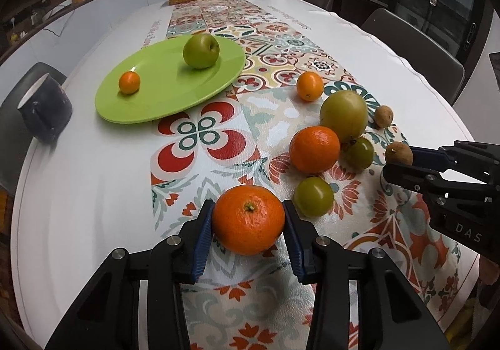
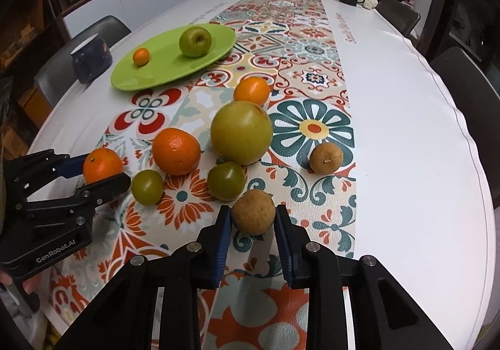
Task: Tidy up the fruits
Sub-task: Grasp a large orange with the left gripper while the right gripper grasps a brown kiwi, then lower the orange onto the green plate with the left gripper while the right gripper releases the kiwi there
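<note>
At 6 o'clock in each wrist view: left gripper [image 1: 248, 220] clamps a mandarin [image 1: 248, 220]; right gripper [image 2: 253, 216] clamps a brown longan [image 2: 253, 216]. Risk: round fruit may slip or roll if squeezed off-centre. Green plate [image 1: 150, 106], 10 o'clock: one apple, one kumquat. Loose: two oranges, three green fruits, one longan.

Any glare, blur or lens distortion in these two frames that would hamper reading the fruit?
Left wrist view: sharp, table edge bowed by fisheye, dark vignette corners, small glint on green plate. Right wrist view: equally sharp, soft shadows under fruit, no glare on brown fruit.
</note>
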`<state>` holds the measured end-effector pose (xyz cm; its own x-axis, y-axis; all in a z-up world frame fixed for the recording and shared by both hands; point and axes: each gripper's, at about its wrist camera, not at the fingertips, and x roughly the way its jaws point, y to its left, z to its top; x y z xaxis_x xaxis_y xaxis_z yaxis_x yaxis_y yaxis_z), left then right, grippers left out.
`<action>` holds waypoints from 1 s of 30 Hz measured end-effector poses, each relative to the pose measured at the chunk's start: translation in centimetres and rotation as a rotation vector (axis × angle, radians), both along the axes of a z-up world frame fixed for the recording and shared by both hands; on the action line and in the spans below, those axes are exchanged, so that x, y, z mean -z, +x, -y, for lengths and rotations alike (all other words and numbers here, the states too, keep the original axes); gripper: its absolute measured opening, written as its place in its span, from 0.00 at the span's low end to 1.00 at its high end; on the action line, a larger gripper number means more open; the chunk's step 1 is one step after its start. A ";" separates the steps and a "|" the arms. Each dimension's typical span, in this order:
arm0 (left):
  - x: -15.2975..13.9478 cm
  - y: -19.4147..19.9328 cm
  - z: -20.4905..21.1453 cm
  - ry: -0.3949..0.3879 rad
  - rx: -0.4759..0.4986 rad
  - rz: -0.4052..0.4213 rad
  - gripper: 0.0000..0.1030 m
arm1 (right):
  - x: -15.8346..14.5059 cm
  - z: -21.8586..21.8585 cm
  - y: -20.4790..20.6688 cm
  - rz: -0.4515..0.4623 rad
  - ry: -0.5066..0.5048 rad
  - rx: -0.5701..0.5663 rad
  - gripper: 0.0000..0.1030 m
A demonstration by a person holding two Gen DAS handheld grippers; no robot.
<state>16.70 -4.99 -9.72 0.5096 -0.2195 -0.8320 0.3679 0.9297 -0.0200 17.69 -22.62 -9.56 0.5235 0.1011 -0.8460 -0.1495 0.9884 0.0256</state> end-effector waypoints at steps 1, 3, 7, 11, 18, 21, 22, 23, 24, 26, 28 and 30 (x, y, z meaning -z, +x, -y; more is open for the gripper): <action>-0.3 -0.1 0.0 -0.003 -0.001 0.003 0.41 | -0.3 0.0 -0.2 0.008 0.002 -0.003 0.28; -1.0 -0.5 -0.1 -0.013 0.000 0.013 0.41 | -1.0 -0.1 -0.6 0.023 0.010 -0.010 0.28; -2.7 -1.3 -0.3 -0.032 0.004 0.047 0.41 | -2.5 -0.4 -1.0 0.058 0.034 -0.026 0.28; -4.2 -1.6 -0.8 -0.038 -0.016 0.078 0.41 | -3.9 -1.0 -1.4 0.091 0.055 -0.051 0.28; -6.9 -1.3 -2.1 -0.033 -0.051 0.158 0.41 | -6.3 -2.3 -0.8 0.156 0.081 -0.099 0.28; -8.1 -0.9 -2.7 -0.024 -0.064 0.197 0.41 | -7.3 -2.9 -0.3 0.182 0.090 -0.112 0.28; -8.6 -0.6 -2.9 -0.022 -0.071 0.209 0.41 | -7.7 -3.0 0.0 0.193 0.092 -0.116 0.28; -8.9 -0.4 -3.1 -0.021 -0.075 0.218 0.41 | -8.1 -3.2 0.3 0.204 0.093 -0.121 0.28; -9.3 -0.1 -3.3 -0.019 -0.080 0.230 0.41 | -8.5 -3.5 0.7 0.214 0.092 -0.127 0.28; -10.1 0.4 -3.7 -0.014 -0.090 0.253 0.41 | -9.2 -3.9 1.3 0.231 0.090 -0.136 0.28; -10.8 1.0 -4.0 -0.011 -0.098 0.271 0.41 | -9.9 -4.3 2.0 0.249 0.090 -0.146 0.28; -11.3 1.6 -4.2 -0.007 -0.101 0.288 0.41 | -10.5 -4.8 2.7 0.263 0.090 -0.158 0.28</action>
